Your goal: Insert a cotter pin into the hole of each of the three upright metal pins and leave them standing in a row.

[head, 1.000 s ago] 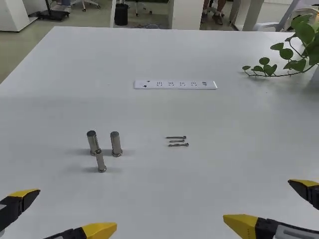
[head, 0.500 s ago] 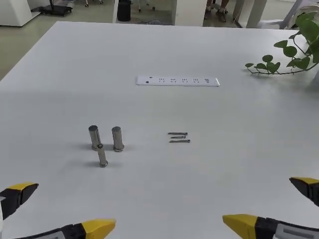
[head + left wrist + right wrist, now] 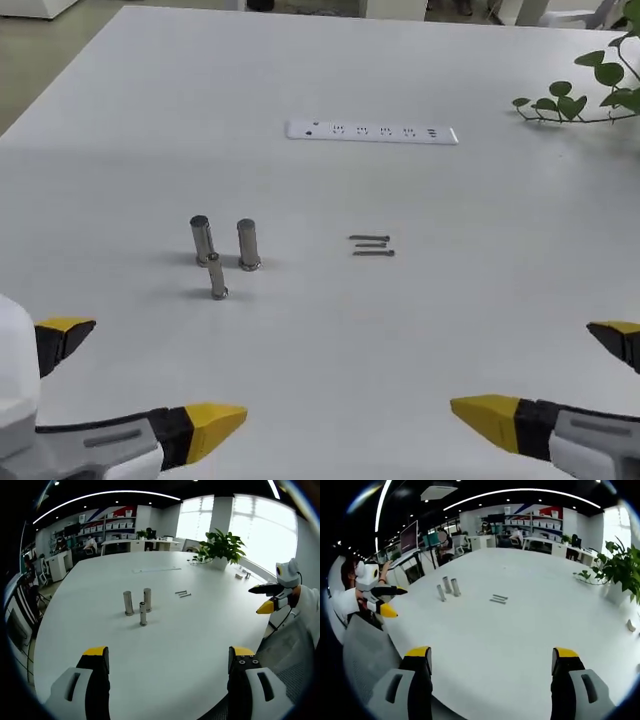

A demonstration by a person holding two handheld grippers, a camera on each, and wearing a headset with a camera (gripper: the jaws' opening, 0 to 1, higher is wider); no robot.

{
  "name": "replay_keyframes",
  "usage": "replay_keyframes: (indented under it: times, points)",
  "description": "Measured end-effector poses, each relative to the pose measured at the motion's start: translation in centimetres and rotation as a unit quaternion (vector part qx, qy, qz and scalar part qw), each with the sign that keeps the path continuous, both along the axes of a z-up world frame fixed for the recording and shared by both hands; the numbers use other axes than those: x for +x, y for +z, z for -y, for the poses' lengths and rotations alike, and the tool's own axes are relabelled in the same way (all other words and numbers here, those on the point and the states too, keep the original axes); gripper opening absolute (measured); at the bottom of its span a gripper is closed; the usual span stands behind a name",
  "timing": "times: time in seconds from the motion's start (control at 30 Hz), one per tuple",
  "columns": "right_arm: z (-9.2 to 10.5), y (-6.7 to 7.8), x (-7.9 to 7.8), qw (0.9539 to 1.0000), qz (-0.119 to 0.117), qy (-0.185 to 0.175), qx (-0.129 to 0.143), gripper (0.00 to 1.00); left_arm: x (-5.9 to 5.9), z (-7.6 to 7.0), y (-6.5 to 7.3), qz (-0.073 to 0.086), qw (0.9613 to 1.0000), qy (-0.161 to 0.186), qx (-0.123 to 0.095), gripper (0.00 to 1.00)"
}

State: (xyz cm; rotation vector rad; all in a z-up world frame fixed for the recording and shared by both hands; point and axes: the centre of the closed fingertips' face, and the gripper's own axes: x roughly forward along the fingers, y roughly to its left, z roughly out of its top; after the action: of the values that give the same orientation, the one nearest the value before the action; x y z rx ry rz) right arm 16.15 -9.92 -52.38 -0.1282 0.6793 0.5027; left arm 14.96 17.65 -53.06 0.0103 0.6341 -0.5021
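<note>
On the white table [image 3: 330, 350] three pins [image 3: 248, 244] stand upright left of centre: two side by side and a third just nearer, between them and closer to the left one, so they form a tight triangle, not a row. Whether the near pin touches the left one cannot be told. To their right, well apart from them, the cotter pins [image 3: 371, 245] lie flat in a small stack of parallel lines, pointing left to right; they are too small to count with certainty. Farther back, a white power strip [image 3: 372, 132] lies across the table, and the leaves of a plant [image 3: 585, 95] reach in at the far right edge. The left gripper [image 3: 145, 372] hangs over the near left of the table with its yellow-tipped fingers wide apart and nothing between them. The right gripper [image 3: 540, 368] hangs over the near right, its fingers likewise spread wide and holding nothing. Both grippers are well short of the pins and the cotter pins. In each gripper view the other gripper shows off to the side, held at the table's near edge.
</note>
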Motion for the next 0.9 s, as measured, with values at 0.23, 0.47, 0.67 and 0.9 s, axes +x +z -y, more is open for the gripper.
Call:
replay_keyframes:
  times: [0.23, 0.47, 0.67, 0.9]
  points:
    - [-0.1, 0.3, 0.5, 1.0000, 0.006, 0.000, 0.003, 0.98, 0.1, -0.1, 0.2, 0.001, 1.0000, 0.003, -0.009, 0.99]
    - [-0.2, 0.1, 0.6, 0.9999, 0.006, -0.004, 0.008, 0.98, 0.8, 0.3, 0.9, 0.020, 0.9996, 0.001, -0.021, 0.99]
    - [0.0, 0.3, 0.7, 0.9999, 0.008, -0.009, 0.011, 0.98, 2.1, 0.4, 1.0, 0.028, 0.9994, -0.004, -0.018, 0.94]
    - [0.0, 0.7, 0.8, 0.9996, 0.016, -0.013, 0.018, 0.96, 4.3, 0.4, 0.7, 0.033, 0.9994, -0.005, -0.008, 0.84]
